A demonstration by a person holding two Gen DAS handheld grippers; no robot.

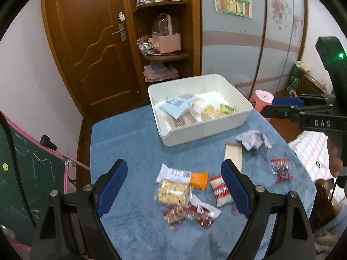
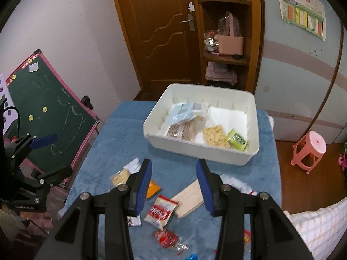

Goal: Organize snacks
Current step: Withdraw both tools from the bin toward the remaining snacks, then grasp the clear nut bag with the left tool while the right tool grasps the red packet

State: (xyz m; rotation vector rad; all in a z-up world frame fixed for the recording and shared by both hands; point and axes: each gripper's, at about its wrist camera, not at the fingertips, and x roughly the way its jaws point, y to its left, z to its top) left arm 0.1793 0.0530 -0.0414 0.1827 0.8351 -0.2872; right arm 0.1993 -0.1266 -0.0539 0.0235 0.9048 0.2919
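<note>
We work over a tabletop [image 1: 134, 130] draped in blue cloth, with a white bin [image 1: 206, 130] at its far side already holding a few packets, among them a pale blue pouch [image 1: 175, 106] and a small green packet [image 2: 236, 139]. The loose snacks [image 1: 184, 195] lie in a cluster on the near cloth, well apart from the bin, with a wooden slat [image 2: 188, 197] among them. Our left gripper [image 1: 173, 188] hangs above that cluster with its jaws wide and nothing between them; our right gripper [image 2: 173, 186] hovers with jaws partly open and also empty. We judge the next step to be picking one packet, so we should come straight down on an outlying one, such as the red-and-white packet [image 2: 161, 210], and pinch it across its narrow width rather than rake the pile. The overlapping packets look slippery, though blur makes their edges uncertain. The cloth's right edge drops off close to the clear red-trimmed packet [image 1: 279, 170], so we keep pushes inward. Between cluster and bin the cloth is bare, giving open carrying room.
</note>
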